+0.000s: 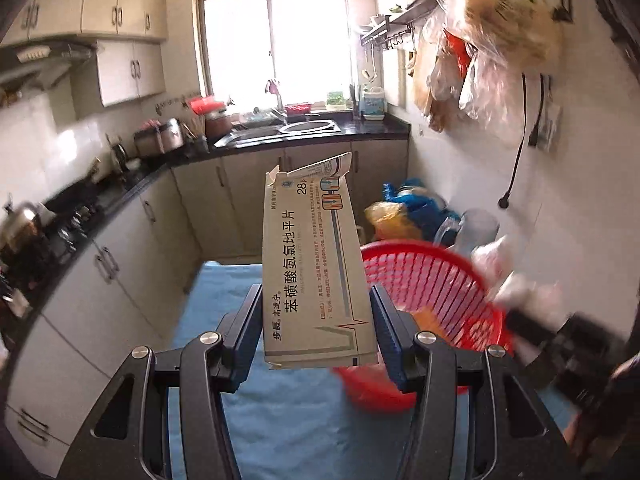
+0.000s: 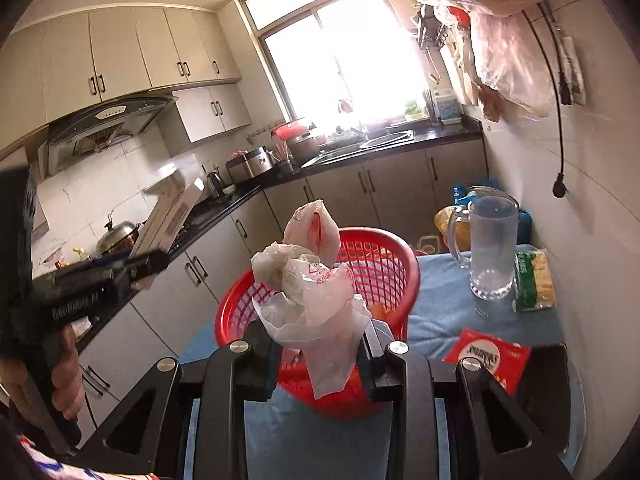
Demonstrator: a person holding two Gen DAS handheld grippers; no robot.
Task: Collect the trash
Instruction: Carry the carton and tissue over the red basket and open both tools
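Left jaws clamped on medicine box (image 1: 316,268), right on crumpled plastic bag (image 2: 316,296).

Your left wrist camera looks forward and slightly down along its fingers (image 1: 256,320), close over the blue bench (image 1: 288,420), facing the window (image 1: 276,40). Your right wrist camera sits beside it, aimed the same way, tilted a little less. Both views share the red basket (image 1: 432,280), the sink counter (image 1: 280,132) and the window; each also catches the other gripper at its edge.
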